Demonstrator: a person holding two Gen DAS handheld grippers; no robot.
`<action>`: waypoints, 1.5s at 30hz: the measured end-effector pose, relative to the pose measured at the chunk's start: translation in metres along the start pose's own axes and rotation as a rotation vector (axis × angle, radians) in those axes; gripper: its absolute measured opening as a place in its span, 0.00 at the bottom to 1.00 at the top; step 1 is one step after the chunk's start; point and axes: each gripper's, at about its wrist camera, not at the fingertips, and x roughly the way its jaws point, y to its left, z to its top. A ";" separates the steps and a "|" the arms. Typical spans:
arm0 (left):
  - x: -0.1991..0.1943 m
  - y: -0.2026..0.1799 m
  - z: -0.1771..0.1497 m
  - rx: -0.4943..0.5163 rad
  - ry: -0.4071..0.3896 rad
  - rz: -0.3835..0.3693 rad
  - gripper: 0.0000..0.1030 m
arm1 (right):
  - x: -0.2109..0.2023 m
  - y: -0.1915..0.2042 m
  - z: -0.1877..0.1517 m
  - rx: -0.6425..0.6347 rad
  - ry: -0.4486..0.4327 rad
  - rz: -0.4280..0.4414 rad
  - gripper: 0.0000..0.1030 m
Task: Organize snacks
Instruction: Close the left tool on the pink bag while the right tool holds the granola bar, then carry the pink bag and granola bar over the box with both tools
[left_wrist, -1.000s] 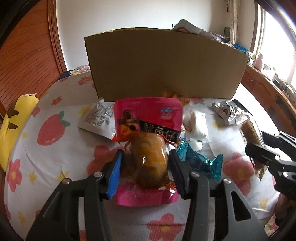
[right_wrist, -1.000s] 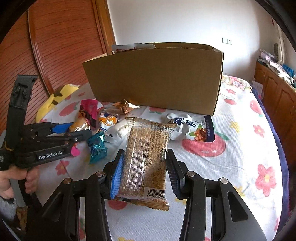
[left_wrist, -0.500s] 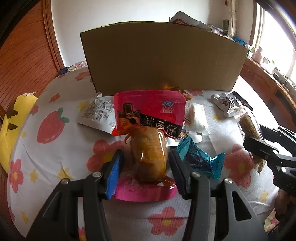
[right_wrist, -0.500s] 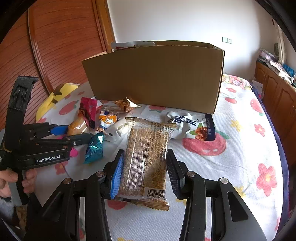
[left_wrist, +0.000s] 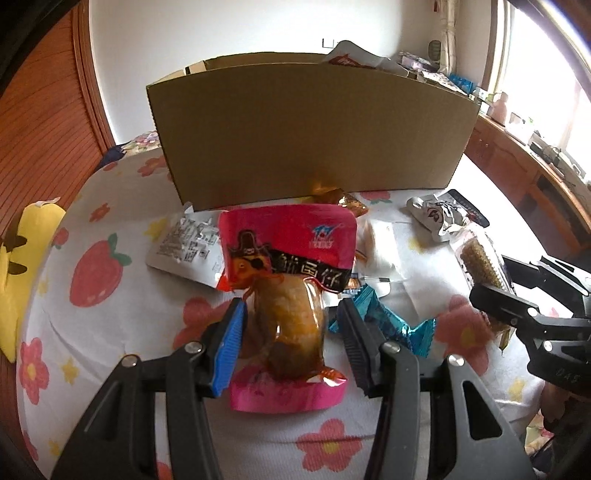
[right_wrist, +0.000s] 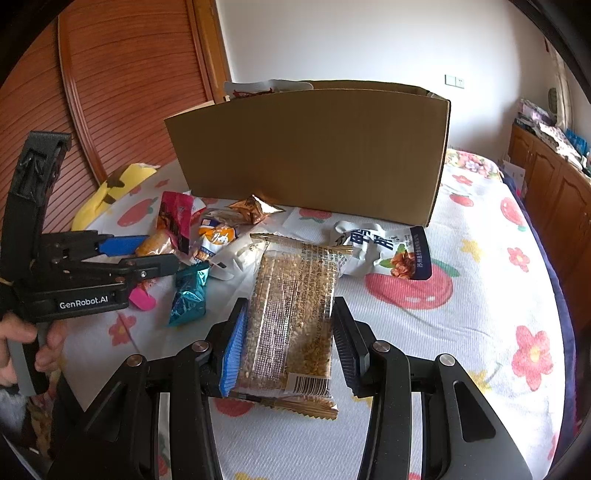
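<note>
My left gripper (left_wrist: 291, 325) is shut on a pink snack pack (left_wrist: 288, 273) with a brown piece inside and holds it above the bed. My right gripper (right_wrist: 288, 332) is shut on a clear pack of grain bars (right_wrist: 291, 310). A tall cardboard box (left_wrist: 314, 136) stands behind the snacks; it also shows in the right wrist view (right_wrist: 314, 155). The left gripper (right_wrist: 155, 254) shows at the left of the right wrist view, the right gripper (left_wrist: 517, 291) at the right of the left wrist view.
Loose snacks lie on the flowered sheet: a teal packet (right_wrist: 188, 295), a gold packet (right_wrist: 255, 208), a white and blue nut bag (right_wrist: 388, 251), a silver packet (left_wrist: 184, 245). A yellow plush (left_wrist: 22, 266) lies at the left. Wooden cabinets (right_wrist: 554, 199) stand at the right.
Both grippers have risen slightly with their packs. The cardboard box looks a little closer and lower in the left wrist view.
</note>
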 end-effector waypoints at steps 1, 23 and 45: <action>0.001 0.001 0.000 -0.003 0.001 -0.003 0.49 | 0.000 0.000 0.000 0.000 0.000 0.000 0.43; -0.045 0.011 -0.012 -0.012 -0.091 -0.095 0.37 | -0.003 0.003 0.000 -0.015 -0.011 -0.008 0.43; -0.095 0.020 0.076 0.088 -0.295 -0.096 0.37 | -0.061 -0.002 0.094 -0.095 -0.173 -0.033 0.43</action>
